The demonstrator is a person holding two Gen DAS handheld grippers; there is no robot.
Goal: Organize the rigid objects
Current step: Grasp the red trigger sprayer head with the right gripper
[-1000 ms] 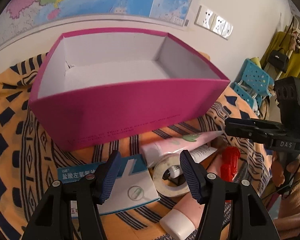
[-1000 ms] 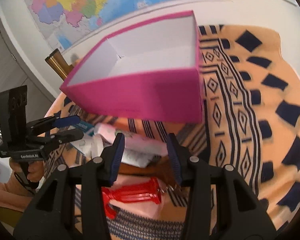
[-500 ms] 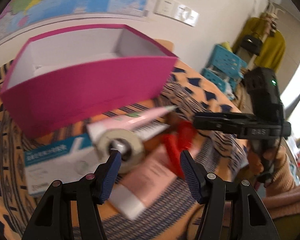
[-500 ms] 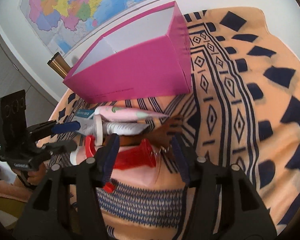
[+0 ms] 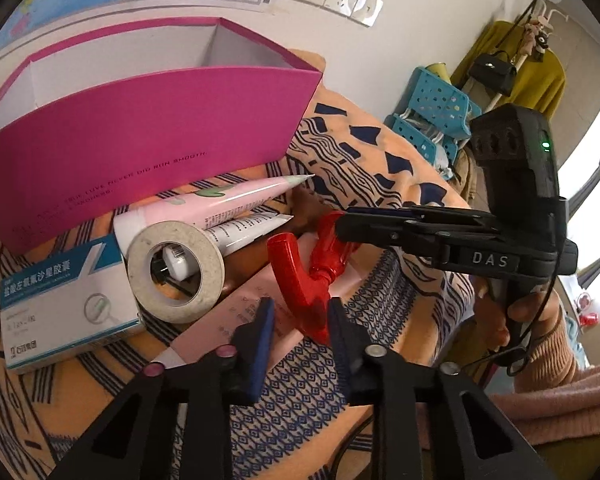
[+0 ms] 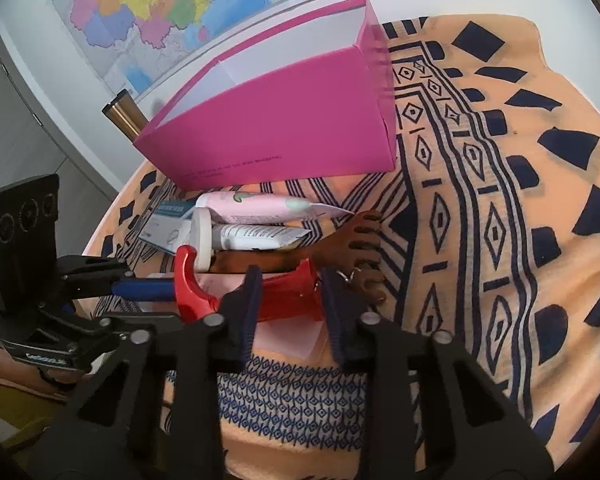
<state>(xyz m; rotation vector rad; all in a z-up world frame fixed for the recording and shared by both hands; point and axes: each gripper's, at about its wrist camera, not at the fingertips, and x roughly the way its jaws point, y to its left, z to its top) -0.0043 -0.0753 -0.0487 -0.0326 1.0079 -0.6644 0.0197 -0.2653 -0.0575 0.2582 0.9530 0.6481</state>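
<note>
A map and wall sockets hung behind the counter, which was draped in an orange cloth point(image 6: 480, 152) with dark blue diamonds.

At the upper left of both views stood the pink box point(image 5: 148, 128), open-topped and white inside, stiff card; I judged it the place for the clutter. That clutter lay heaped just in front of it: a glossy pink tube point(image 5: 220, 200), a white tube point(image 6: 256, 237) beneath it, a flat medicine carton point(image 5: 64, 296), and a tape roll point(image 5: 176, 270) with a matte cardboard face leaning on the tubes. A dark wooden back-scratcher point(image 6: 352, 240) lay along the heap.

My target was the red clamp point(image 5: 308, 280), hard shiny plastic with a curved handle, lying on a pink sachet in the lower middle of both frames.

My left gripper point(image 5: 300, 320) was closing, and its ribbed blue fingers point(image 5: 262, 324) seemed to pinch the curved handle. My right gripper point(image 6: 286, 292) was closing too, fingers point(image 6: 250, 292) either side of the clamp's body and apparently touching it. Taking it from both ends would keep so awkward a shape from twisting.
</note>
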